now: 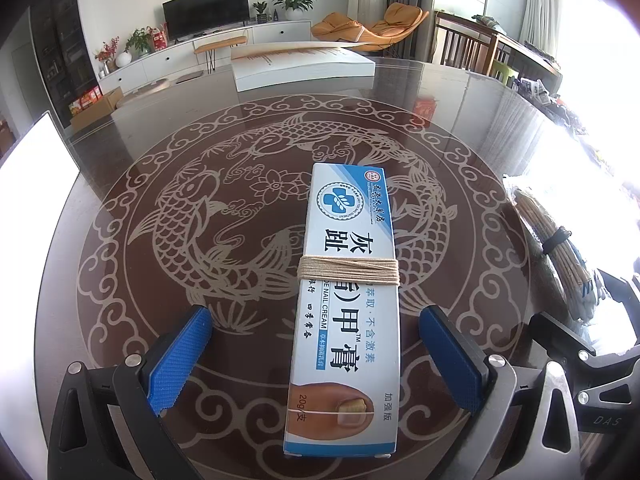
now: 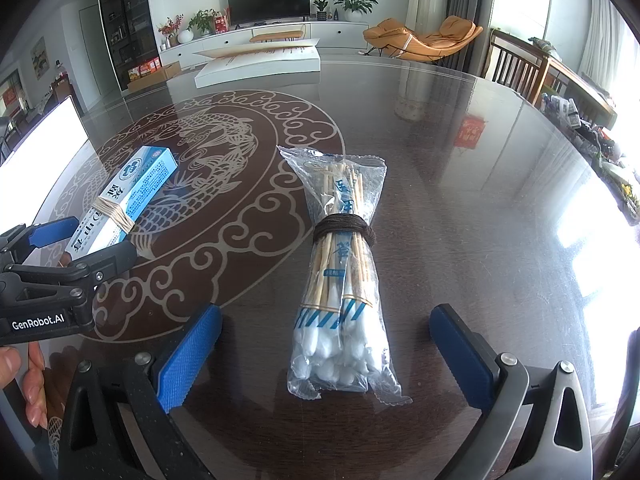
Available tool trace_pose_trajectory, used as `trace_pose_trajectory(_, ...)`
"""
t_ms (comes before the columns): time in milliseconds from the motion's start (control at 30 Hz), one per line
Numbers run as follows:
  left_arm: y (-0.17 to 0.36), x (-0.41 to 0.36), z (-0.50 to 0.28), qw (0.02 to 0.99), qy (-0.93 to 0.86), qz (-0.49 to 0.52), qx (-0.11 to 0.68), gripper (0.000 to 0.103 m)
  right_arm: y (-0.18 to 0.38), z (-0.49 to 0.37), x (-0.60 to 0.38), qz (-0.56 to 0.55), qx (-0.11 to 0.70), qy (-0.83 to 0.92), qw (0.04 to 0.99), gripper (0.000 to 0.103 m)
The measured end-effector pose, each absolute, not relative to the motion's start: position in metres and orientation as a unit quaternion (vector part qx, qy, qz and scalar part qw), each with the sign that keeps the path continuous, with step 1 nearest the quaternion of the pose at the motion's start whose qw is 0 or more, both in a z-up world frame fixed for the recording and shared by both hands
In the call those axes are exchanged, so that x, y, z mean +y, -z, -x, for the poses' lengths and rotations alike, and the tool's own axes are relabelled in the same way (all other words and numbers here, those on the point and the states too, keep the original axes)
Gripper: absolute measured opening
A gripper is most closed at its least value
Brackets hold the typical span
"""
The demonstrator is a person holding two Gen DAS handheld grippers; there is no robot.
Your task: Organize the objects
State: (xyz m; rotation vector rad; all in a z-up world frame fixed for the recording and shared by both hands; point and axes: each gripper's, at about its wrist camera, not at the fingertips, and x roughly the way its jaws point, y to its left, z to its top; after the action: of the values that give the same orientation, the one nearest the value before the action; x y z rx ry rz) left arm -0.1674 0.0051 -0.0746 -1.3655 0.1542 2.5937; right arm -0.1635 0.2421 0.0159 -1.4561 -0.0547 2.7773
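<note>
Your left claw has its blue pads spread wide, one on each side of the cream box, touching neither. The box lies flat, lengthwise between the pads and running straight ahead of them, so a plain squeeze across its narrow width looks like the intended grip. The tan string wound round its middle sits just ahead of the pads.

Your right claw is likewise spread apart, straddling the bag of cotton swabs. The cotton heads lie nearest you, between the pads, with the brown cord further ahead. Both things look lined up for picking, neither yet held.

The desk is dark, glossy and glass-topped, with a pale fish-and-cloud pattern beneath your left claw. Expect glare and some sliding. Far ahead lies a white open book, beyond it a television, plants and an orange lounge chair.
</note>
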Motion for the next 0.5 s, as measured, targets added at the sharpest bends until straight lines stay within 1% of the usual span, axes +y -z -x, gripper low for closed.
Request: trace_pose_trajectory(500,0.0749,0.005,0.1691,0.103,-0.879,0.463,0.053,0.103,-0.0163,0.1633,0.2422,0.464,-0.017,-0.885,0.003,0.103)
